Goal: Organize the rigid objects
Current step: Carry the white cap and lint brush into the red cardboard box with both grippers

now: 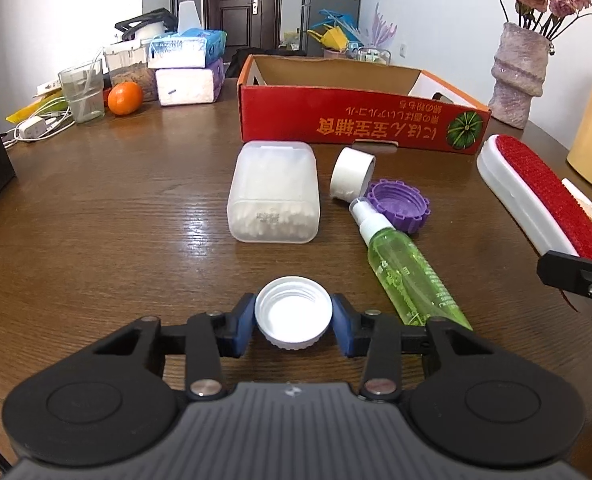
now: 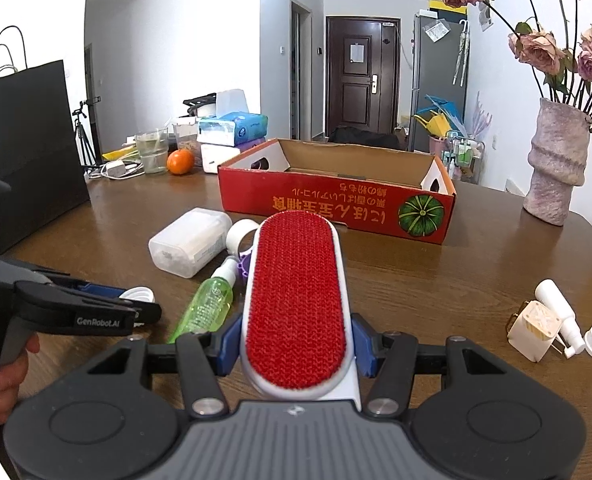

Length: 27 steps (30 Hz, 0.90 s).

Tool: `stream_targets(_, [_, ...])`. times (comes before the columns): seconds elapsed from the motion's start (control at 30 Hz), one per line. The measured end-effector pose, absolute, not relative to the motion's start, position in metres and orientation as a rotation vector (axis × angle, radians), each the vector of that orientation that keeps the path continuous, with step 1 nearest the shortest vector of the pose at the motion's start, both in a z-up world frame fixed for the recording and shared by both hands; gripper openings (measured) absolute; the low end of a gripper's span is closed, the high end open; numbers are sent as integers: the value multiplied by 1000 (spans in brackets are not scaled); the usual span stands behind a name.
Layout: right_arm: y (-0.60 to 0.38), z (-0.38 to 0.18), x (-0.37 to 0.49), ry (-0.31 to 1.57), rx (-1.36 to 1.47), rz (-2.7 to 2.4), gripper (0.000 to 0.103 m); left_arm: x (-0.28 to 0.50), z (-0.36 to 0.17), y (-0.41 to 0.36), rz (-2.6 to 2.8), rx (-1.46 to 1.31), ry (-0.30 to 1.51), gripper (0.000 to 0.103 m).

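1. the left tongs (image 1: 293,322) are held low over the worktop (image 1: 116,208), pinching a white cap (image 1: 293,312), hollow side up.
2. the right tongs (image 2: 296,346) are pinched on a lint brush (image 2: 296,296), its long axis pointed at the red box (image 2: 336,204).
3. a green bottle (image 1: 408,276), cotton swab box (image 1: 274,192) and purple lid (image 1: 400,204) are seen ahead.

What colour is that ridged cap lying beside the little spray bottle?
Purple. The ridged cap shows best in the left wrist view, next to the green spray bottle.
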State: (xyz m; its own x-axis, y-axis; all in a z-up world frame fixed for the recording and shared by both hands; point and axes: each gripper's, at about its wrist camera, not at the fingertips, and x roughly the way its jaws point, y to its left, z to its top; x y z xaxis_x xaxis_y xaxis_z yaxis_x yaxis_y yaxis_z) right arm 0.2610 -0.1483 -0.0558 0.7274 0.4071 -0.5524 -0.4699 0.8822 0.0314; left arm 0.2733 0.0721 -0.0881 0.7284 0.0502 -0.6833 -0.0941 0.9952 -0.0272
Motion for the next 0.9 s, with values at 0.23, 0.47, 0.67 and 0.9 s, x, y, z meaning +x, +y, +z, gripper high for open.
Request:
stream_targets(0.23, [-143,-49,265,558,-99,460,55,275,-71,81,78,-99,704,41])
stream_targets(0.47, [-136,-37,275,535,-71,429,55,284,-47,87,85,-117,649,41])
stream_targets(0.67, [-133,-25,289,511,-26,393,55,297,-24,87,72,-128,593,41])
stream_targets(0.9, [-128,-12,305,477,-6,368,55,319,-10,89,68,-154,573,41])
